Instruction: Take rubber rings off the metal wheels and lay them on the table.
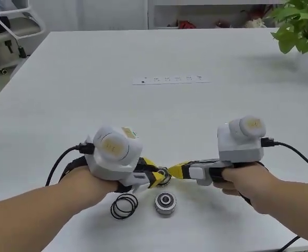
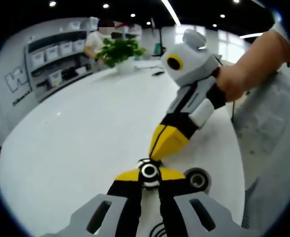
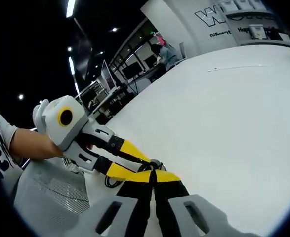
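Left gripper (image 2: 148, 175) clamps small silver metal wheel (image 2: 149, 170) | right gripper (image 3: 154, 173), pinched narrow, wheel touching at 12 o'clock

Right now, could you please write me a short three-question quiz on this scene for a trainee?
1. True or false: the left gripper is shut on a metal wheel.
2. Multiple choice: where do the loose rubber rings lie in the head view?
A) on the table, just left of the second wheel
B) beside the plant
C) stacked on top of the second wheel
3. Short answer: how many metal wheels can you count in the head view?

Key: 1 true. 2 A. 3 two, one held between the grippers and one on the table.
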